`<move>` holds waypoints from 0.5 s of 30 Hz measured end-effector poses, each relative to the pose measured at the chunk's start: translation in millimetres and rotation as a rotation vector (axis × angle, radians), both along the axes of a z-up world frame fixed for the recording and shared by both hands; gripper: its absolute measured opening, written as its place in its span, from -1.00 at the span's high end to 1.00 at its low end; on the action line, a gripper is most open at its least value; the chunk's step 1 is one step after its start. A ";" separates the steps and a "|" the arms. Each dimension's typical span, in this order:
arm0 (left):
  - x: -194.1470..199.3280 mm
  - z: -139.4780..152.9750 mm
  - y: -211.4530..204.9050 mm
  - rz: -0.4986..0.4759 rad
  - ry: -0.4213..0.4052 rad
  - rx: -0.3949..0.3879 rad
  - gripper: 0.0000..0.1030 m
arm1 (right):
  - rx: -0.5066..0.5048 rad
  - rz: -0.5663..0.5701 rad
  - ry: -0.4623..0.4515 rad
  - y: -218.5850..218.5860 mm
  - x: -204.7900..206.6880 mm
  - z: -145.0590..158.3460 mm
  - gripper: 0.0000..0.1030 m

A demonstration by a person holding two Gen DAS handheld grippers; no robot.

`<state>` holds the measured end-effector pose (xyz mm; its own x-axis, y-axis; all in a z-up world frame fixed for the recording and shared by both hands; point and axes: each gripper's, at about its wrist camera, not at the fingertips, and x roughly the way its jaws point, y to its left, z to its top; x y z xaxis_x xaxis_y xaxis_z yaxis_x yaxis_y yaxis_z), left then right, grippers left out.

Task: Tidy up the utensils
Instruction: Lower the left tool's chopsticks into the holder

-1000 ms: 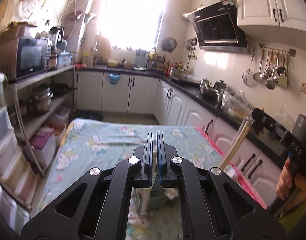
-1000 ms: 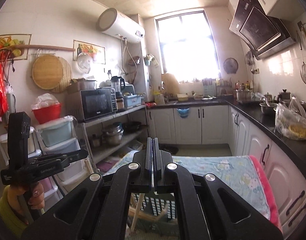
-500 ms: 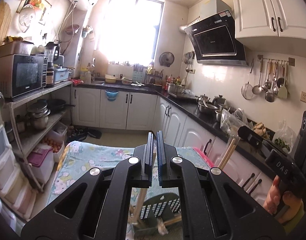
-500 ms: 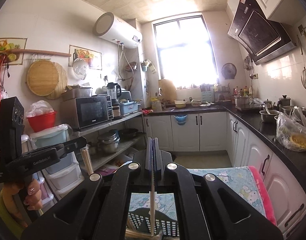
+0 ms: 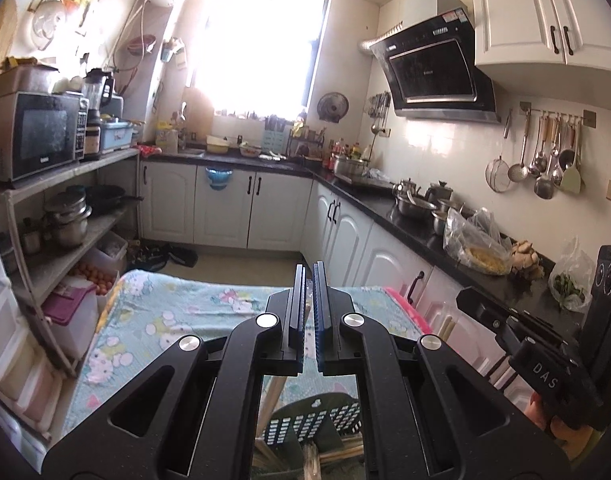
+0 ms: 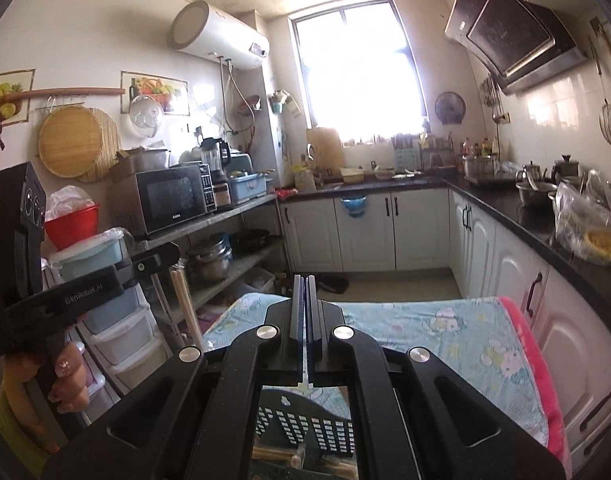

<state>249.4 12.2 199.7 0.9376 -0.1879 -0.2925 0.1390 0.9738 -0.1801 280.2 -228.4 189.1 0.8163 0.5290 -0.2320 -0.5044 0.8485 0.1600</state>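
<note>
Below the left tool (image 5: 309, 276) – chopsticks (image 6: 184, 300) hanging – sits the basket (image 5: 317, 420).

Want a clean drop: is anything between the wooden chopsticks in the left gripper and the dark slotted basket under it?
Nothing visible does. The pale wooden chopsticks hang from the shut left gripper toward the rim of the dark green slotted plastic basket, only air between. Wooden utensils already lie inside it.
</note>
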 end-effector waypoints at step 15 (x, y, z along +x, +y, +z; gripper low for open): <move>19.1 -49.4 -9.5 -0.016 0.110 0.031 0.97 | 0.038 0.012 -0.070 -1.4 -4.6 22.9 0.98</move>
